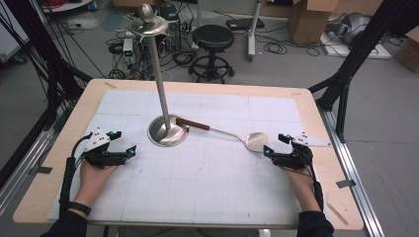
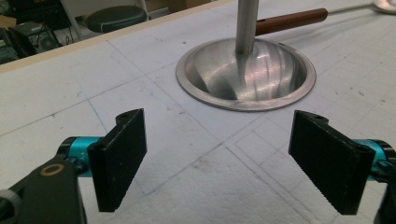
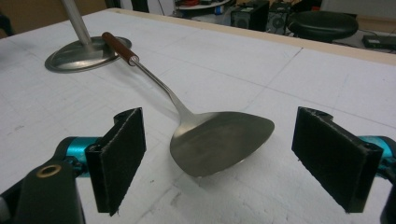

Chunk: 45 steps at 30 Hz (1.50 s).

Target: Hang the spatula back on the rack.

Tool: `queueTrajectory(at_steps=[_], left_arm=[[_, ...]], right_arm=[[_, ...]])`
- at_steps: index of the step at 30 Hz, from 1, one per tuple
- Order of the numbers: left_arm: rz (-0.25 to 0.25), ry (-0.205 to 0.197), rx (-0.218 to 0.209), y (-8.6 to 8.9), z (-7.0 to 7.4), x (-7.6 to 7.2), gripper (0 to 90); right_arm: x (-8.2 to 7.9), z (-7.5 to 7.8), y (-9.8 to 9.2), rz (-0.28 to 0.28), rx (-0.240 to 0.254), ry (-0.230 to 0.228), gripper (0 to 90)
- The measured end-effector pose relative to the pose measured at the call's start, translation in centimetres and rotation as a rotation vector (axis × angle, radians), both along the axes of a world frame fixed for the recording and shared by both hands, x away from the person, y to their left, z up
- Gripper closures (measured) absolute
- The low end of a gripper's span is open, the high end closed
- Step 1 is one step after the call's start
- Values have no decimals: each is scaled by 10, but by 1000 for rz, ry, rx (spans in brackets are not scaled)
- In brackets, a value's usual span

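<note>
Your right gripper (image 1: 273, 144) rests on the white mat (image 1: 212, 187) with its jaws spread wide, the steel spatula (image 3: 219, 140) lying flat just ahead of them and not yet gripped. Its wooden handle (image 1: 192, 123) lies propped on the rim of the stand's round base (image 1: 168, 134). Your left gripper (image 1: 122, 143) waits near that base, jaws likewise apart and empty. By the look of it, nothing has been lifted; the pickup and any hanging on the stand's top (image 1: 147, 24) remain ahead.
</note>
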<state>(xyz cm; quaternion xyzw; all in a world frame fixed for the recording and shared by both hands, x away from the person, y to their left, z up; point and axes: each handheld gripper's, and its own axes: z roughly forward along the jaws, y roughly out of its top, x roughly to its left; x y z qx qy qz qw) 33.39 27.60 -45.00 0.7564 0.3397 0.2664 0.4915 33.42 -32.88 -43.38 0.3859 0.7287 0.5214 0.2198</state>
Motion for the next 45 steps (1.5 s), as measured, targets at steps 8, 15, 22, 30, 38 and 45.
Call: queueTrajectory(at_steps=[8,15,22,30,38,45], left_arm=[[10,13,-35,4,0,1,179],[8,10,-20,2,0,1,179],[9,10,-24,3,0,1,179],[9,9,-22,2,0,1,179],[6,6,-13,1,0,1,179],[4,5,-13,1,0,1,179]], right_arm=[[8,7,5,41,-18,-1,171],[23,16,21,102,-65,24,171],[43,21,40,145,-108,44,171],[68,23,75,211,-176,102,173],[87,19,103,247,-244,150,184],[98,16,127,280,-339,179,239]])
